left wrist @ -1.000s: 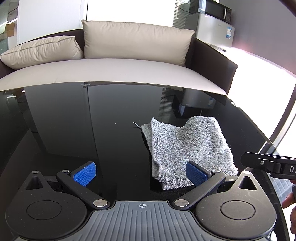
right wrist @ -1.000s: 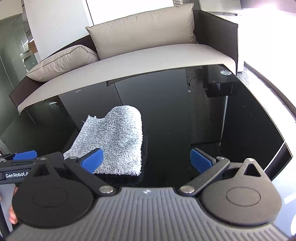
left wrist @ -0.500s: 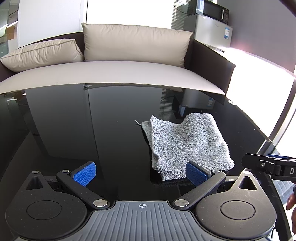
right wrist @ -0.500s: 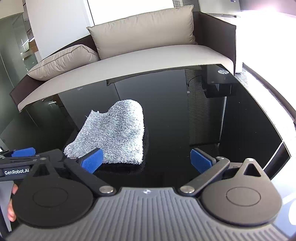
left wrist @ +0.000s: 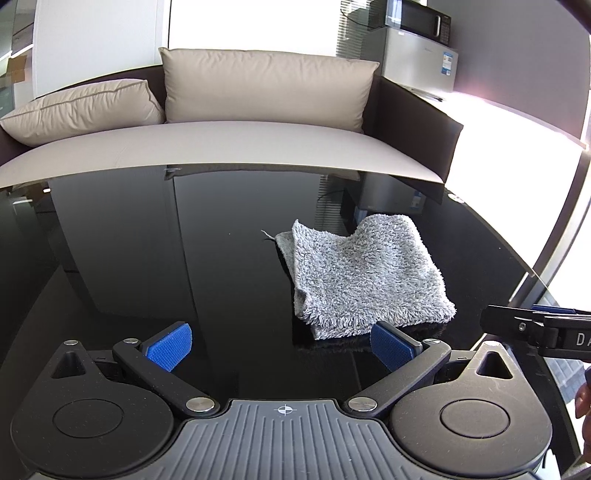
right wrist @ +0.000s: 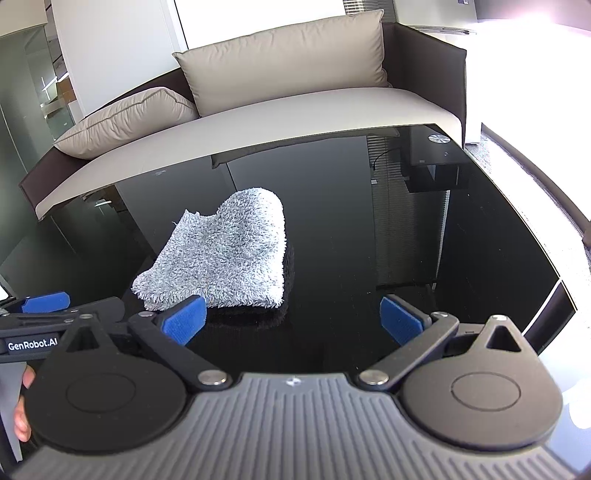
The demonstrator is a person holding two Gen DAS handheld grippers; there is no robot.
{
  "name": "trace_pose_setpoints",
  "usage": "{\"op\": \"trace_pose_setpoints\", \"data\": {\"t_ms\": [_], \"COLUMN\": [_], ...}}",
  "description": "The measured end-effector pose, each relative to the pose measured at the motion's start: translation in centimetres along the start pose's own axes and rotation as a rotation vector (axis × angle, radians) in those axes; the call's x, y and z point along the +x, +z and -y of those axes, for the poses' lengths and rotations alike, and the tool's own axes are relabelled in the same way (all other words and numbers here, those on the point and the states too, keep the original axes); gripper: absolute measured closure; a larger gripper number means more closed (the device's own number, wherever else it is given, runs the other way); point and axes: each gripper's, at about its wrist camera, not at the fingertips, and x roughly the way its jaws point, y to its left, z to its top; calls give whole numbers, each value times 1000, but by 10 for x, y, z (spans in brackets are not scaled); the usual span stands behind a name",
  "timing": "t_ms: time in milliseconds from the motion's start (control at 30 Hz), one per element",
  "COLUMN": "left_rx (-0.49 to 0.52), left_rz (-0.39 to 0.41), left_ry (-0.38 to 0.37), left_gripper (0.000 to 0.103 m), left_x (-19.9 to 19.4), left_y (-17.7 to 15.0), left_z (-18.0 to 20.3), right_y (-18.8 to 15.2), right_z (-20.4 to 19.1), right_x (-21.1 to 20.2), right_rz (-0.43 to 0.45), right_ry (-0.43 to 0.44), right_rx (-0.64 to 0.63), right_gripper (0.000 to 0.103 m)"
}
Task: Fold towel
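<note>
Sofa: a beige sofa point(left wrist: 229, 147) with a dark frame runs along the far edge of the scene, carrying a large back cushion point(left wrist: 266, 88) and a smaller side cushion point(left wrist: 81, 110).
Surface: a glossy black surface point(left wrist: 147, 258) fills the middle of both views and mirrors the room; its far edge meets the sofa seat.
Appliances: a small silver fridge point(left wrist: 421, 66) with a microwave point(left wrist: 417, 18) on top stands behind the sofa's right end in the left wrist view.
Towel: a fluffy grey towel point(left wrist: 365, 273) lies folded on the surface as a roughly square bundle, with a rounded fold on its far right side and fringed edges toward the cameras; a second layer peeks out along its left edge. In the right wrist view it point(right wrist: 225, 258) sits left of centre.
Left claw: the left claw point(left wrist: 280, 345) is spread wide and holds nothing. Its right blue pad point(left wrist: 389, 349) sits just in front of the towel's near edge; whether it touches the fabric I cannot tell. Its left pad point(left wrist: 170, 345) is over bare surface.
Right claw: the right claw point(right wrist: 291, 321) is likewise wide apart and empty. Its left pad point(right wrist: 184, 319) overlaps the towel's near edge in the view; contact is not clear. Its right pad point(right wrist: 400, 319) is well apart from the towel.
Hand: fingers point(right wrist: 22, 398) of the person grip the left tool at the lower left of the right wrist view.
</note>
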Motion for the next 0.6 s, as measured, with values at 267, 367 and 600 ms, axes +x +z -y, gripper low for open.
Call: {"op": "trace_pose_setpoints", "data": {"t_ms": [267,367,600], "left_rx": [3,1,0], "left_rz": [3,5,7], "left_ry": [1,2,4], "left_gripper": [1,1,1], "left_x": [-6,-8,-11], "left_y": [-5,-7,-9], "left_z": [1,0,1], "right_y": [-6,-8,-13], "right_z": [0,0,-1], "right_x": [-7,-9,-13], "right_rz": [8,9,8], "right_ry": [-12,-12,-11], "right_rx": [-4,-3,0], "right_gripper": [0,0,0]}}
